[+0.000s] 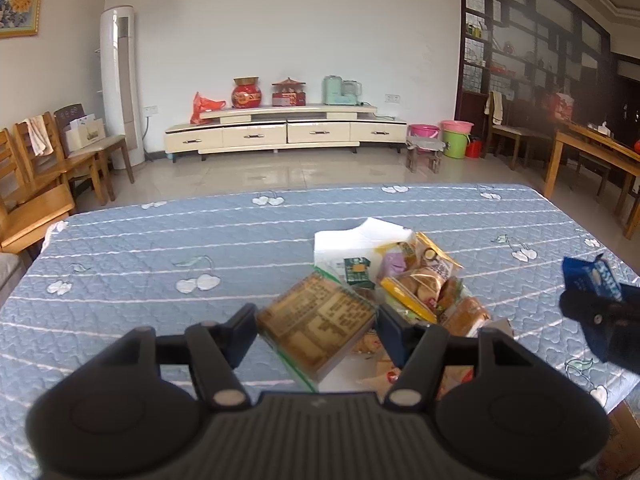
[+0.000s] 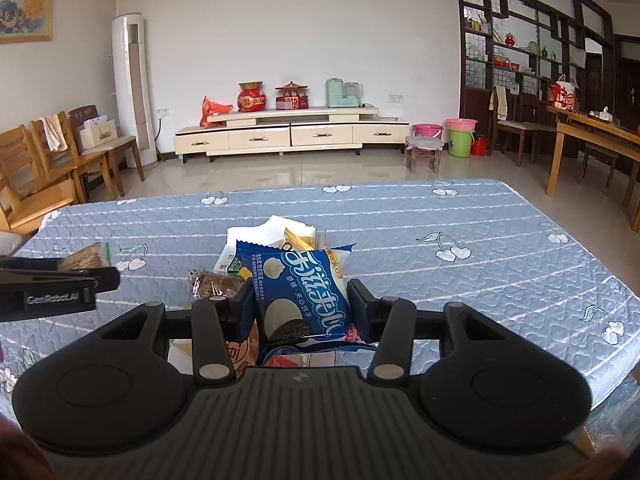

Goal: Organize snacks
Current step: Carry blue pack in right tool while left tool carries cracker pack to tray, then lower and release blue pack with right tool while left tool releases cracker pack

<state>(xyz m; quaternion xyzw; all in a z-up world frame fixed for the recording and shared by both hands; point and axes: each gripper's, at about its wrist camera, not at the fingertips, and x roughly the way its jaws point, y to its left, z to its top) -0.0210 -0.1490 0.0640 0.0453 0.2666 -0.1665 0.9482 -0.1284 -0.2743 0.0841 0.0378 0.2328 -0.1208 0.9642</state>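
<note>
My left gripper [image 1: 316,330] is shut on a flat brown cracker packet [image 1: 318,322] with a green edge and holds it above the table. It also shows at the left of the right wrist view [image 2: 86,258]. My right gripper [image 2: 302,310] is shut on a blue cookie packet [image 2: 300,292] with white lettering, held upright. That packet shows at the right edge of the left wrist view [image 1: 592,276]. A pile of mixed snack packets [image 1: 424,284] lies on a white bag [image 1: 352,236] at the table's middle.
The table wears a blue quilted cloth [image 1: 160,248] with cherry prints. Wooden chairs [image 1: 48,168] stand off its left side. A wooden table [image 2: 600,140] stands far right. A cream TV cabinet [image 2: 292,132] and buckets [image 2: 460,136] line the far wall.
</note>
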